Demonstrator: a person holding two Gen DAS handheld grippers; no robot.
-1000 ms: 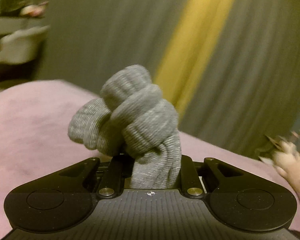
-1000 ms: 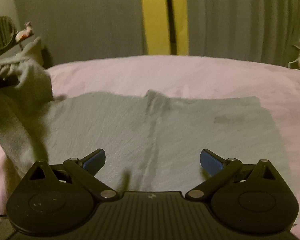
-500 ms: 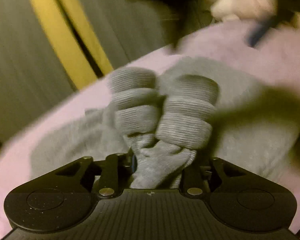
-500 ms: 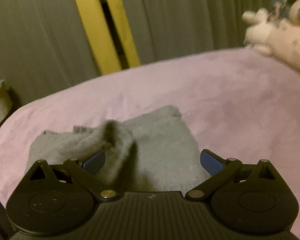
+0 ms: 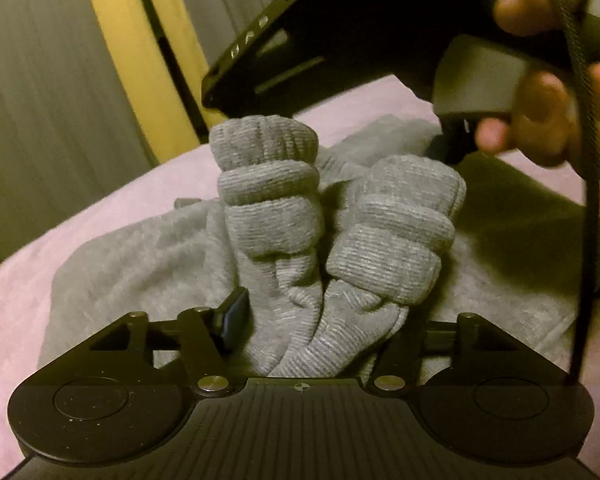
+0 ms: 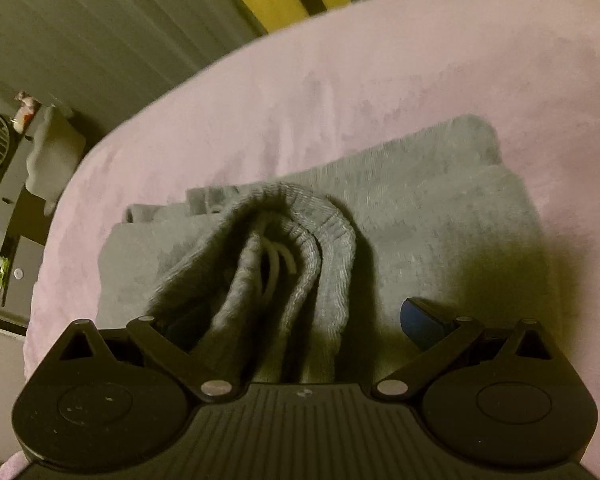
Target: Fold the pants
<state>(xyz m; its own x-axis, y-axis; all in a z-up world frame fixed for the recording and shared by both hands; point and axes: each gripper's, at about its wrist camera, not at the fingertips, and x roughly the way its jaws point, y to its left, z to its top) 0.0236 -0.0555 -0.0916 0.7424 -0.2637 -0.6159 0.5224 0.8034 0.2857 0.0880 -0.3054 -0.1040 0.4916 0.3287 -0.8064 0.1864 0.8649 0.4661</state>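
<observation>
1. Left gripper (image 5: 312, 320) has just been opening: 1 second ago it pinched the bunched ribbed cuffs of the grey pants tightly, and now its jaws stand apart at a middling width, the dark left pad clear of the cloth, so the cuffs (image 5: 332, 216) still sit between the jaws but are no longer squeezed.
2. Background in the left wrist view has changed from curtain and open bed to folded grey cloth right under the cuffs, so the leg ends now lie over the rest of the pants.
3. Right gripper (image 6: 300, 320) stands wide open, as it did 1 second ago; the blue right pad is bare and well apart from the cloth, though the bunched waistband (image 6: 292, 248) with its pale drawstring (image 6: 278, 264) now rises between the jaws at lower centre.
4. Pants (image 6: 420, 208) lie as a compact grey stack in the middle of the pink bed (image 6: 340, 72), where 1 second ago they lay spread wide.
5. My judgement: a lengthwise fold has just been laid down and is being released; what remains is drawing both grippers back without dragging cloth, then smoothing or folding once more.
</observation>
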